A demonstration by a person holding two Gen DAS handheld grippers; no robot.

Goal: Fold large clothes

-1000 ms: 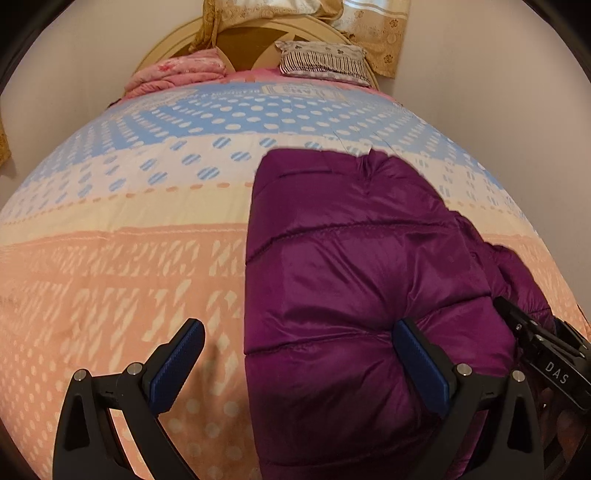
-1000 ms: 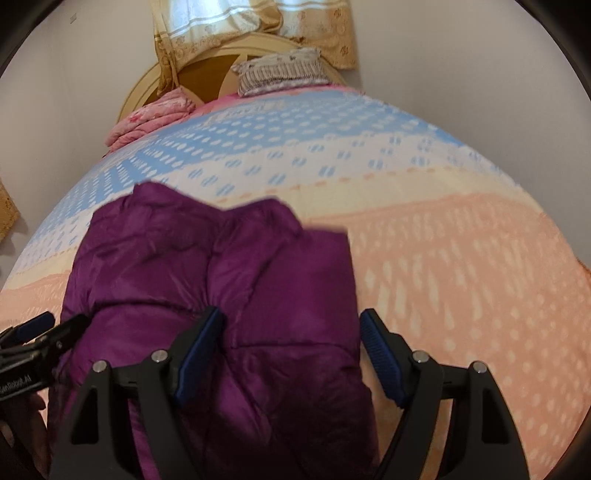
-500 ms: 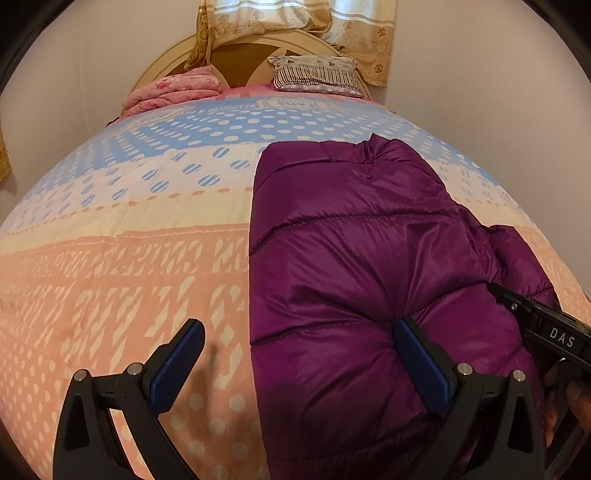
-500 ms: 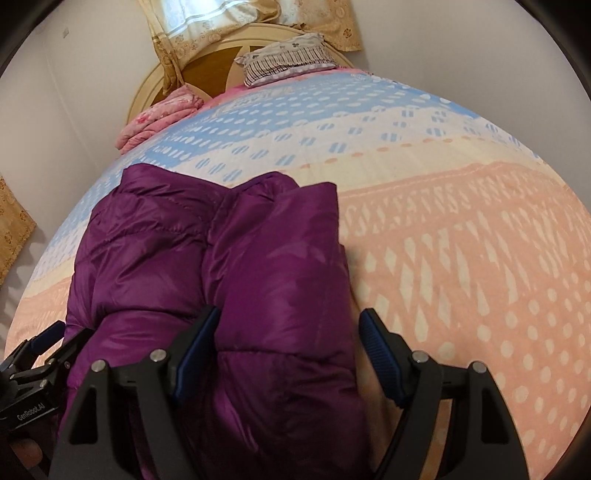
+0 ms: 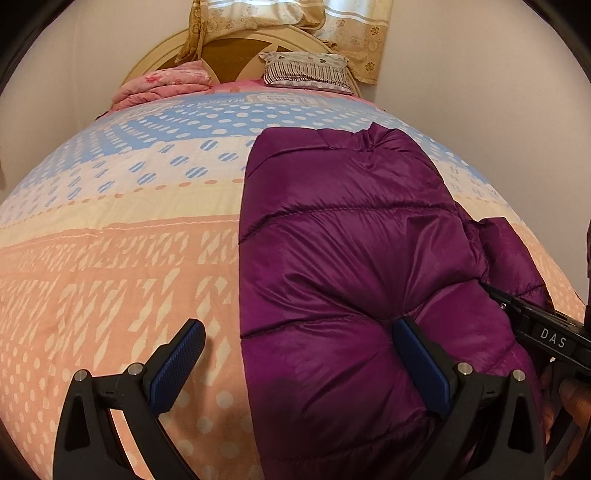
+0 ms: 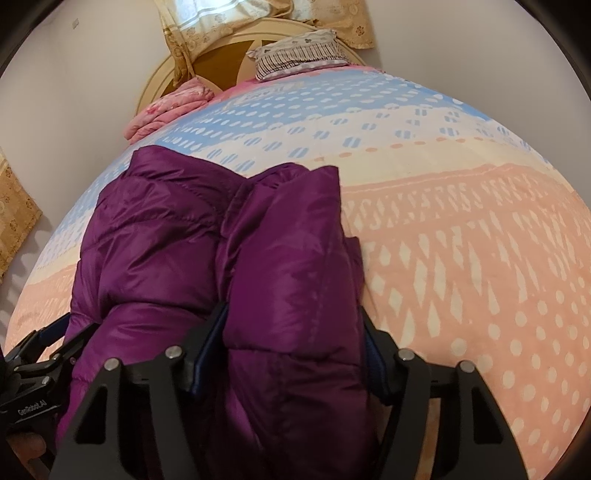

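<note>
A purple puffer jacket (image 5: 343, 251) lies folded lengthwise on the bed (image 5: 110, 258); it also shows in the right wrist view (image 6: 207, 251). My left gripper (image 5: 297, 363) is open over the jacket's near left edge, its right finger (image 5: 421, 360) pressing into the fabric and its left finger over the bedspread. My right gripper (image 6: 295, 354) is open, with a thick fold of the jacket bulging between its jaws. Each gripper's body shows at the edge of the other's view.
The bedspread (image 6: 461, 240) is peach, cream and blue with dots. A pink folded blanket (image 5: 162, 83) and a striped pillow (image 5: 306, 70) lie at the rounded headboard (image 5: 225, 51). Curtains (image 5: 295, 22) hang behind. White walls flank the bed.
Both grippers have dropped and pushed forward onto the jacket. The right gripper's fingers have sunk around the right-hand fold, which now fills the gap between them.
</note>
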